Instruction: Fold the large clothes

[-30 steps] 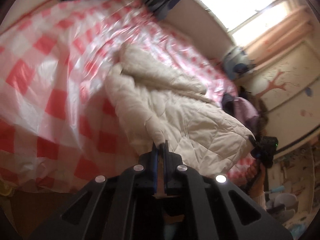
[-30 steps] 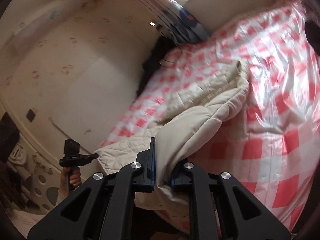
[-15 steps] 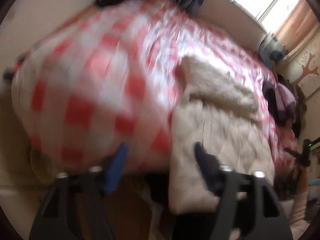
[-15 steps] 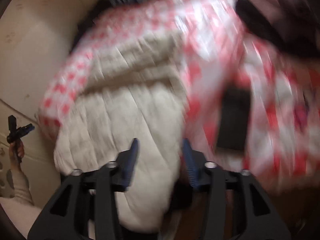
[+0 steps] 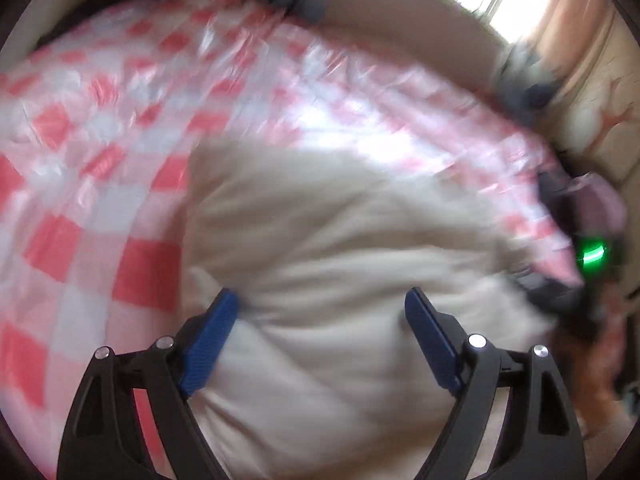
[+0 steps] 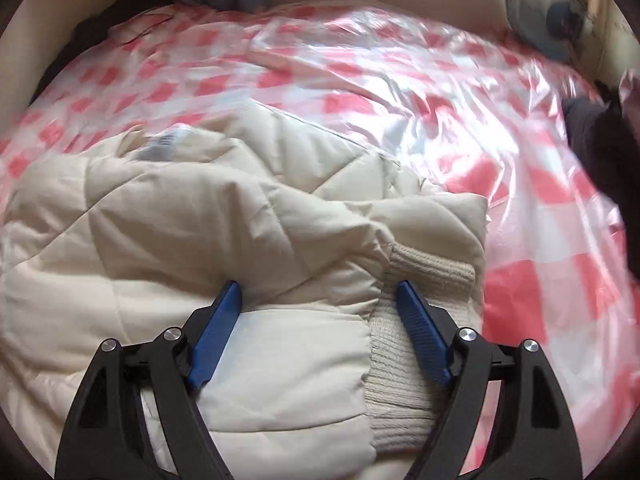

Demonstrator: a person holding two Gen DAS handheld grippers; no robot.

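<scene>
A cream quilted jacket (image 6: 192, 216) lies bunched on the bed's red-and-white checked plastic sheet (image 6: 360, 80). Its ribbed knit cuff (image 6: 432, 276) lies at the jacket's right edge. My right gripper (image 6: 318, 286) hovers low over the jacket; its jaws are opening, with the padded cloth and cuff below and between the blue pads (image 6: 218, 320), not pinched. In the blurred left wrist view, my left gripper (image 5: 320, 296) is over the jacket (image 5: 340, 240) too, its jaws opening and spread wide across the cloth without gripping it.
The checked sheet (image 5: 100, 120) stretches away to the left and far side. Dark clothes (image 6: 600, 140) lie at the bed's right edge. A patterned cushion (image 6: 540, 12) sits at the far right corner. A green light (image 5: 592, 252) glows on a dark device at the right.
Both grippers were shut a second ago, the right one on the jacket. They have opened wide and dropped close over the jacket, which now lies on the bed.
</scene>
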